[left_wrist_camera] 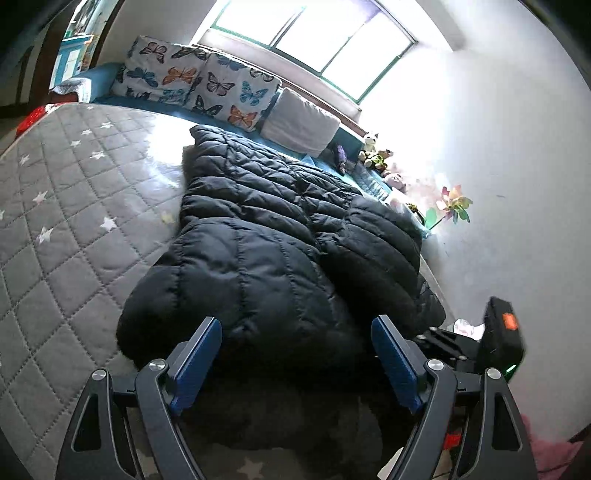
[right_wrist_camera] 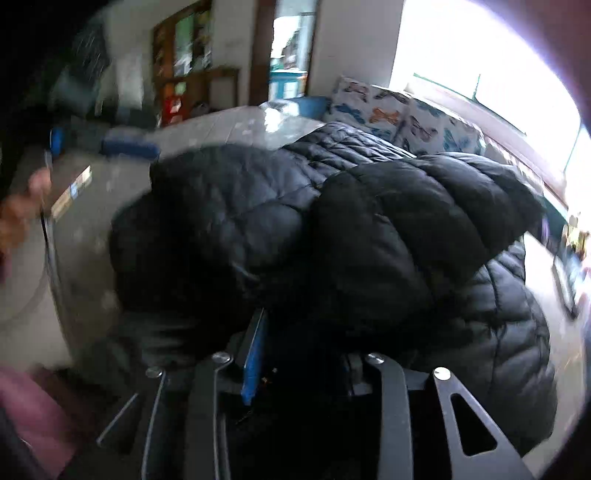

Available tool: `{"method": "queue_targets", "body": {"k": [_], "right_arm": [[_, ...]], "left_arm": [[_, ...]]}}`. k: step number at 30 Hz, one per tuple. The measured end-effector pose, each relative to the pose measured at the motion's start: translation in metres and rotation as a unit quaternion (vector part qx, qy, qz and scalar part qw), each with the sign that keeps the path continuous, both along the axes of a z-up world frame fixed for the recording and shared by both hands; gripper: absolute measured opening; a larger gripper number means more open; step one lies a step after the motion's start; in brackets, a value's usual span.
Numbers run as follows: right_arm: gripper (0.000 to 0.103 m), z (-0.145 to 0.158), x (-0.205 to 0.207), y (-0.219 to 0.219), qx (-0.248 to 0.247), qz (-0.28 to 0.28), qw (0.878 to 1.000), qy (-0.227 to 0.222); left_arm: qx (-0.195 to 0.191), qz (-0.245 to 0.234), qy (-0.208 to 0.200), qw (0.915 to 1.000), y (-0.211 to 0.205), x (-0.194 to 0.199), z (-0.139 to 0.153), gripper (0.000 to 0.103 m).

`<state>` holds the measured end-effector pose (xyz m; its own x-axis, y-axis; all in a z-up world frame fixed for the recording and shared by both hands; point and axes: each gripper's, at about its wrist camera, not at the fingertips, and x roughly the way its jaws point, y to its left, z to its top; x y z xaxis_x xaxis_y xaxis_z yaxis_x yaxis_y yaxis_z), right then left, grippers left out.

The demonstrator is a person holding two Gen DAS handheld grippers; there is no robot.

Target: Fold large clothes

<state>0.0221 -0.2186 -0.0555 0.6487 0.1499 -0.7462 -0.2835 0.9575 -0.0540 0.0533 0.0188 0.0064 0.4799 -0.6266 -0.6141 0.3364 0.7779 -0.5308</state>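
The black puffer jacket (left_wrist_camera: 258, 236) lies on the grey quilted bed cover (left_wrist_camera: 70, 192) with white stars, stretched from the near edge of the bed toward the butterfly pillows (left_wrist_camera: 195, 85) under the window (left_wrist_camera: 314, 33). One sleeve (left_wrist_camera: 373, 243) is folded over the body of the jacket on the wall side. The left gripper (left_wrist_camera: 295, 365) is at the near end of the jacket, low above the hem; its two blue pads (left_wrist_camera: 195, 365) stand wide apart, and the dark fabric is between and just in front of them, but they do not pinch it. The right gripper (right_wrist_camera: 295, 354) is pushed deep into the jacket (right_wrist_camera: 332, 229) from the wall side. Only one blue pad (right_wrist_camera: 255, 354) of it shows, the other is hidden in the dark padding, so I cannot tell if this gripper is closed on the cloth or not. Its view is blurred. Small plush toys (left_wrist_camera: 375, 149) sit near the wall beside the bed.
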Motion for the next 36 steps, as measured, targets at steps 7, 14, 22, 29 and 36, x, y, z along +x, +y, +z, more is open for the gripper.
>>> {"method": "queue_targets", "body": {"k": [7, 14, 22, 29, 36], "right_arm": [[0.045, 0.048, -0.012, -0.03, 0.02, -0.069, 0.996, -0.049], [0.045, 0.032, 0.037, -0.056, -0.042, -0.155, 0.987, -0.021], [0.045, 0.052, 0.041, 0.032, -0.024, -0.029, 0.998, -0.058], [0.045, 0.043, 0.041, 0.05, 0.01, 0.0, 0.999, -0.035], [0.045, 0.063, 0.026, 0.017, 0.03, -0.03, 0.999, -0.035]], "left_arm": [[-0.017, 0.022, 0.007, 0.9996, 0.009, -0.002, -0.007, 0.088], [-0.016, 0.022, 0.008, 0.9996, 0.004, -0.01, -0.007, 0.088], [-0.008, 0.02, -0.024, 0.9995, 0.005, -0.035, 0.01, 0.089], [-0.014, 0.01, -0.024, 0.9996, 0.002, -0.044, 0.011, 0.089], [-0.004, -0.012, -0.036, 0.9993, -0.018, -0.043, 0.02, 0.089]]}}
